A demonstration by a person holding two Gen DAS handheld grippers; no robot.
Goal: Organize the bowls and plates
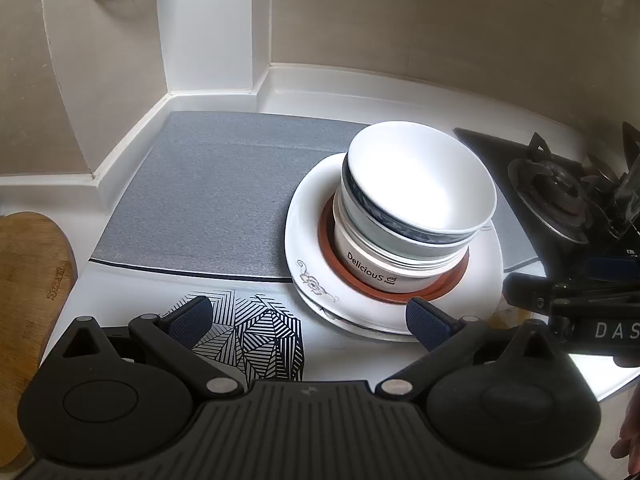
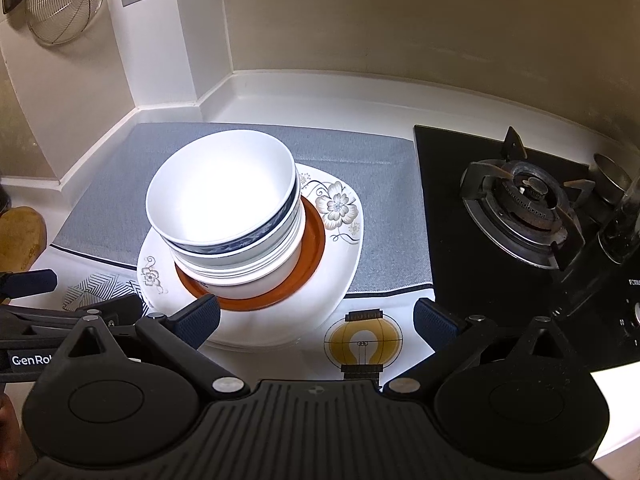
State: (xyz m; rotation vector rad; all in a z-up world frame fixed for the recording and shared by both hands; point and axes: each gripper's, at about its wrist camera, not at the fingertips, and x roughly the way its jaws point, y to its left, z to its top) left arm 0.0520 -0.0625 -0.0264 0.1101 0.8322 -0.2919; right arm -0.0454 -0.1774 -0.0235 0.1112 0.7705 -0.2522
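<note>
A stack of bowls (image 1: 420, 196) (image 2: 224, 204) stands on a small brown-rimmed plate (image 1: 452, 280) (image 2: 312, 240), which lies on a large white flower-patterned plate (image 1: 308, 240) (image 2: 340, 208). The top bowl is white inside with a blue band. The lowest bowl reads "Delicious". The stack rests on a grey mat (image 1: 208, 192) (image 2: 360, 152). My left gripper (image 1: 308, 316) is open and empty, just in front and left of the stack. My right gripper (image 2: 316, 320) is open and empty, in front of the stack at its right.
A black gas hob (image 1: 560, 196) (image 2: 520, 204) lies right of the mat. A wooden board (image 1: 28, 280) (image 2: 20, 236) lies at the left. A wire strainer (image 2: 64, 0) hangs on the wall. A glass jar (image 2: 624, 224) stands at the far right.
</note>
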